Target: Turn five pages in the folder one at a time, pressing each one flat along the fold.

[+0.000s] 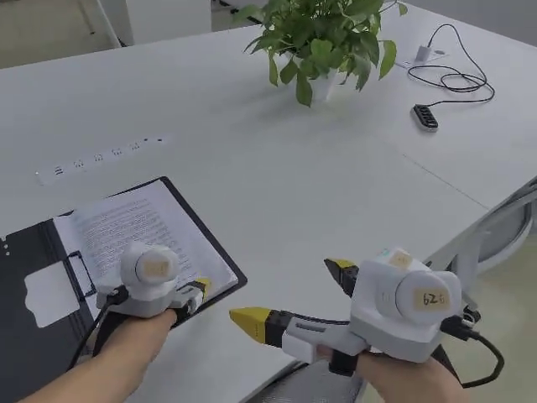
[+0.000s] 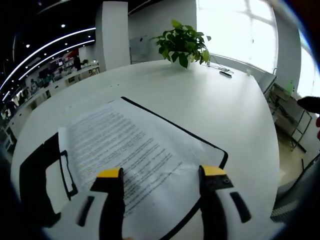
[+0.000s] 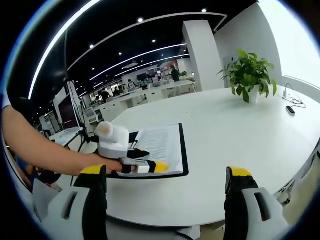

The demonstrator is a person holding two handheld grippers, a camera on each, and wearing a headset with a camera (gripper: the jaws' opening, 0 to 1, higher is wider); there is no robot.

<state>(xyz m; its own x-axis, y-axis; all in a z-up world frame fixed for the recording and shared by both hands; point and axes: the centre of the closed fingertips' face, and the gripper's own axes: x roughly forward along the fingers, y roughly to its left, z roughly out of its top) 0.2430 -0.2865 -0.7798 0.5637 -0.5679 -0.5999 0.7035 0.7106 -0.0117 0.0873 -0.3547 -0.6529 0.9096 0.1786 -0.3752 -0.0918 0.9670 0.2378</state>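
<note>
— Where do we have the folder?
— The folder (image 1: 29, 252) lies open at the near left of the worktop (image 1: 336, 193), turned at a slant. A printed page (image 1: 126, 222) covers its right half and a white slip (image 1: 49, 294) sits on the black left half. A clip (image 1: 81, 275) runs along the page's left edge.

— And our claws?
— Our left claw (image 2: 161, 172) is spread over the page's near right corner with nothing between its jaws. We cannot tell whether it touches the paper. Our right claw (image 1: 295, 295) is spread too and holds nothing. It hangs at the worktop's near edge, to the right of the folder and apart from it.

— How do the edges look, and what room do we have?
— The folder's near right corner comes close to the worktop's near edge. To its right and beyond it we have a wide stretch of bare white surface. A row of sockets (image 1: 101, 157) is set flush just past the folder. The plant (image 1: 323, 38) stands well apart at the far side, with a cable (image 1: 457, 82) and a small black bar (image 1: 425, 117) to its right. A chair (image 1: 503, 227) sits off the right edge.

— Anything we can read?
— The page's print is too small. A tag (image 1: 434, 298) on the right claw's body starts with "62", and the rest is unclear to us.
</note>
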